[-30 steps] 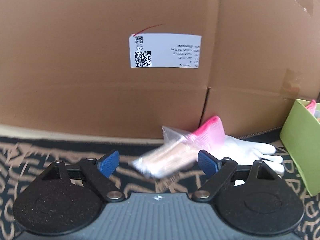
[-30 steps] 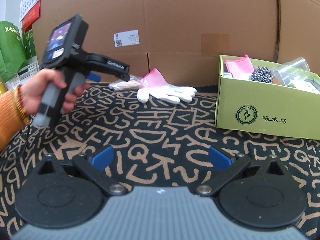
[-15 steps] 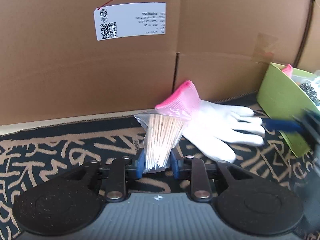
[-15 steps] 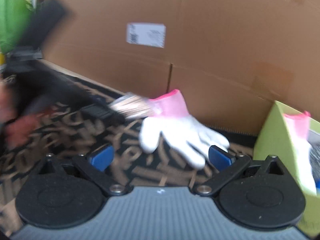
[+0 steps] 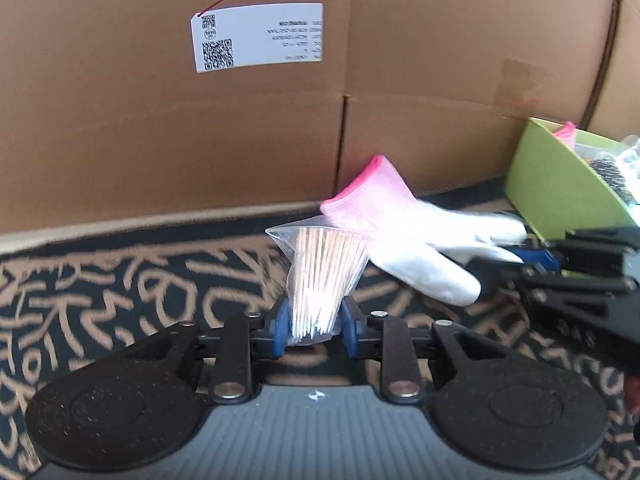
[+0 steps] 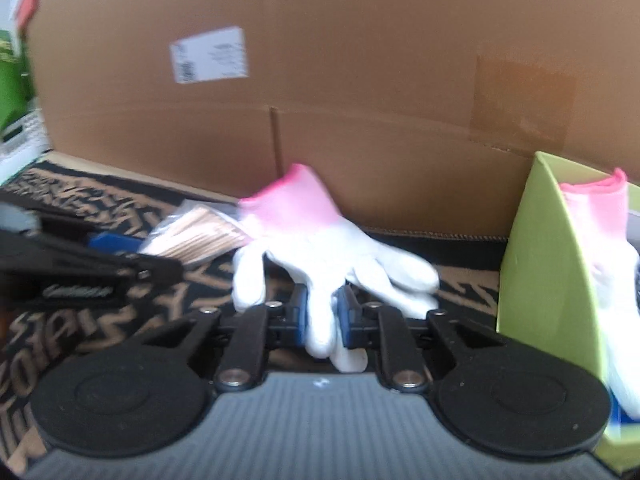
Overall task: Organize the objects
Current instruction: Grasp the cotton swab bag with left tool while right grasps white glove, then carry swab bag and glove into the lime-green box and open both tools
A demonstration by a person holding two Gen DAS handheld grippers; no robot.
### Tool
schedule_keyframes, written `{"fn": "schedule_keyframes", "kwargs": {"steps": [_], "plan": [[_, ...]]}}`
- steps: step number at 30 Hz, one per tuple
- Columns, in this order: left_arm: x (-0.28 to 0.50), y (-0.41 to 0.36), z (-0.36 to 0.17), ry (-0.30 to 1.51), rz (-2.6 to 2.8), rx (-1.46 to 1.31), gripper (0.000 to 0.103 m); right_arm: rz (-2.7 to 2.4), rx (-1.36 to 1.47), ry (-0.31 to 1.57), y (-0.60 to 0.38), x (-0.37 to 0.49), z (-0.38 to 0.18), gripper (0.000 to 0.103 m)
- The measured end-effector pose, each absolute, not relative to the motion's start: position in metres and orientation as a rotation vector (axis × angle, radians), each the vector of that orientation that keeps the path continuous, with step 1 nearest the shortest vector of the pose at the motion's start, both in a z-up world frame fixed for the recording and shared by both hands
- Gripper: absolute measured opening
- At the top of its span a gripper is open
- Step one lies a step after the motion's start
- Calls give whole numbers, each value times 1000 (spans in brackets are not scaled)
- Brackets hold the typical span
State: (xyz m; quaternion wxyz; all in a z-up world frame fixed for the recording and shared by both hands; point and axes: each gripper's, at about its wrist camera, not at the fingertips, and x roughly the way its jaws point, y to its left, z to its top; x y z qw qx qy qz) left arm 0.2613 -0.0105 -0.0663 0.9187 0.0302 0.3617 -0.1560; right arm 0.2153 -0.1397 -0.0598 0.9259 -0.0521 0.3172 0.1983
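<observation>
Your left tongs pinch the bag of toothpicks by its near end, your right tongs clamp a finger of the white glove just ahead, both likely bound for the green box on their right.

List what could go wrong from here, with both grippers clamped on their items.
1. The right gripper pinches only one or two fingers of the glove; the limp rest may drag on the mat or slip out when lifted.
2. The left gripper grips the toothpick bag at its narrow end, so it could slide free.
3. The bag's top sits against the glove's pink cuff; pulling apart may snag one on the other.
</observation>
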Motion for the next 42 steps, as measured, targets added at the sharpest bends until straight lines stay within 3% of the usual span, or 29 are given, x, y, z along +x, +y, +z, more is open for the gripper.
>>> {"fn": "schedule_keyframes", "kwargs": {"steps": [8,13,14,15,16,17,18,22,25,28,32,34,36,42], "plan": [[180,-16,-69,742,-350,14,28,522,-71,616,-160,135,-43,14],[130,-3,-69,728,-344,-49,30,651,-58,688,-167,105,-34,17],[127,-3,-71,724,-336,-43,34,659,-59,693,-167,101,-34,24],[125,-4,-71,720,-326,-33,38,659,-60,690,-167,99,-34,49],[124,-4,-70,714,-315,-21,54,645,-58,675,-166,97,-34,67],[124,-4,-69,704,-309,-14,69,619,-61,649,-166,95,-34,91],[126,-6,-69,688,-301,-11,71,591,-71,634,-165,96,-34,94],[137,-7,-69,679,-280,-17,71,510,-40,656,-160,116,-45,94],[143,-6,-72,700,-286,-36,56,472,69,705,-164,132,-59,92],[142,-6,-72,695,-281,-36,54,433,76,700,-163,130,-66,79],[142,-9,-73,692,-265,-21,58,440,42,686,-159,117,-64,41],[141,-13,-73,692,-259,-4,58,439,16,672,-157,109,-63,33],[141,-14,-73,692,-273,13,57,453,21,662,-158,102,-62,16],[139,-16,-74,683,-261,27,58,472,74,650,-173,81,-61,14]]}}
